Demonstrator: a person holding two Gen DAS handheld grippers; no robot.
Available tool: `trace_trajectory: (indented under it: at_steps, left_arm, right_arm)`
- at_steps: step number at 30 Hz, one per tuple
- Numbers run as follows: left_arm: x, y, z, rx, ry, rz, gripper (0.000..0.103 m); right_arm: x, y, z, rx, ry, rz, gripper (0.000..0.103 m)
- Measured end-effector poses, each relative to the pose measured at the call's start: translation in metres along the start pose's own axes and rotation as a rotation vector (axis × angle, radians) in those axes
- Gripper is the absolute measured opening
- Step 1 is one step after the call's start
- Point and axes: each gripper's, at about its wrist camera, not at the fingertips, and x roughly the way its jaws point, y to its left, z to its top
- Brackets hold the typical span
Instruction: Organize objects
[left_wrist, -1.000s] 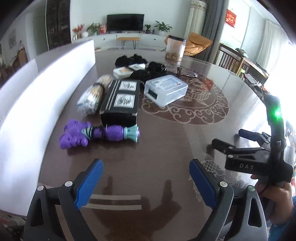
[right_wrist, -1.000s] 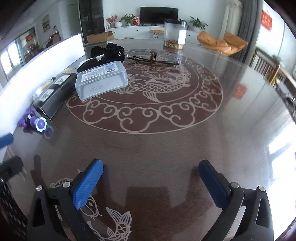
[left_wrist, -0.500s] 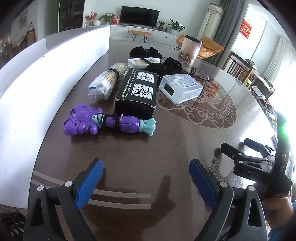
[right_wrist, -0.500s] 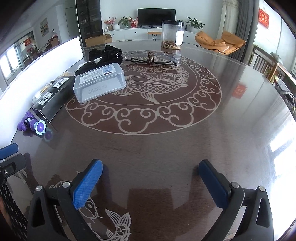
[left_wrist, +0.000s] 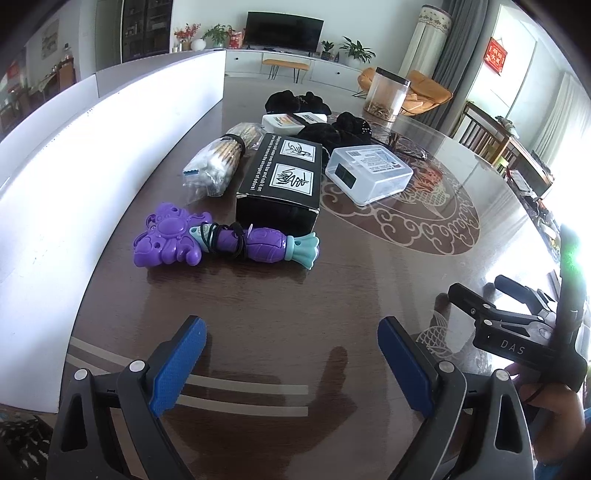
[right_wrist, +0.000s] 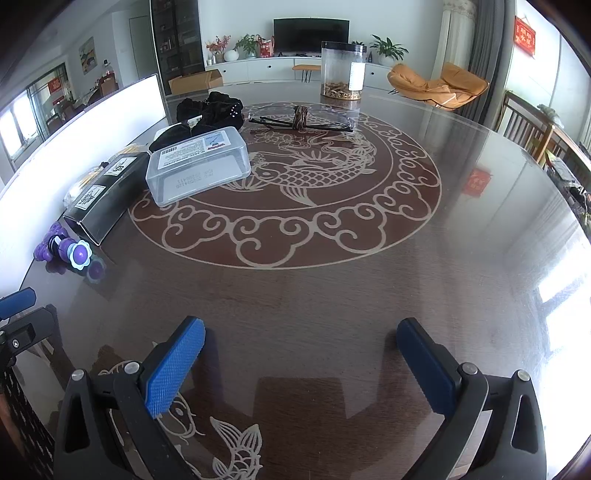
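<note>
A purple and teal toy (left_wrist: 221, 245) lies on the dark table ahead of my open, empty left gripper (left_wrist: 291, 365). Behind it are a black box (left_wrist: 282, 181), a bundle of sticks in plastic (left_wrist: 218, 162), a clear plastic box (left_wrist: 369, 173), a white box (left_wrist: 284, 123) and black cloth items (left_wrist: 332, 127). My right gripper (right_wrist: 301, 363) is open and empty over bare table. It also shows at the right of the left wrist view (left_wrist: 491, 310). The clear box (right_wrist: 197, 170), black box (right_wrist: 107, 195) and toy (right_wrist: 68, 251) show at its far left.
A white board (left_wrist: 74, 177) stands along the table's left edge. A clear jar (right_wrist: 343, 70) stands at the far side, with a tied bundle of dark sticks (right_wrist: 301, 120) in front of it. Chairs (right_wrist: 532, 125) stand to the right.
My left gripper has moved forward and tilted toward the purple toy, which now looks nearer and more centred. My right gripper has shifted forward slightly. Both stay open.
</note>
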Motion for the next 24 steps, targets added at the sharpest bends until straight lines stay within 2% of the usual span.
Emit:
trace_trajectory:
  at_steps: [8,15,19,22,24]
  left_arm:
    - [-0.001,0.0,0.0,-0.003,-0.004,0.004,0.095]
    - [-0.005,0.011,0.001,-0.058,-0.022,0.002,0.095]
    - [-0.004,0.014,0.001,-0.07,-0.019,-0.002,0.095]
    - [-0.004,0.014,0.001,-0.072,-0.02,-0.005,0.095]
    - [-0.005,0.016,0.001,-0.079,-0.025,-0.004,0.095]
  right_arm:
    - [0.0,0.0,0.0,0.001,-0.002,-0.002,0.103]
    - [0.001,0.001,0.004,0.01,0.011,-0.007,0.103]
    - [0.008,0.01,0.035,0.013,0.001,0.022,0.103]
    - [0.015,0.024,0.077,0.037,-0.043,0.068,0.103]
    - [0.028,0.033,0.109,0.071,-0.038,0.088,0.103]
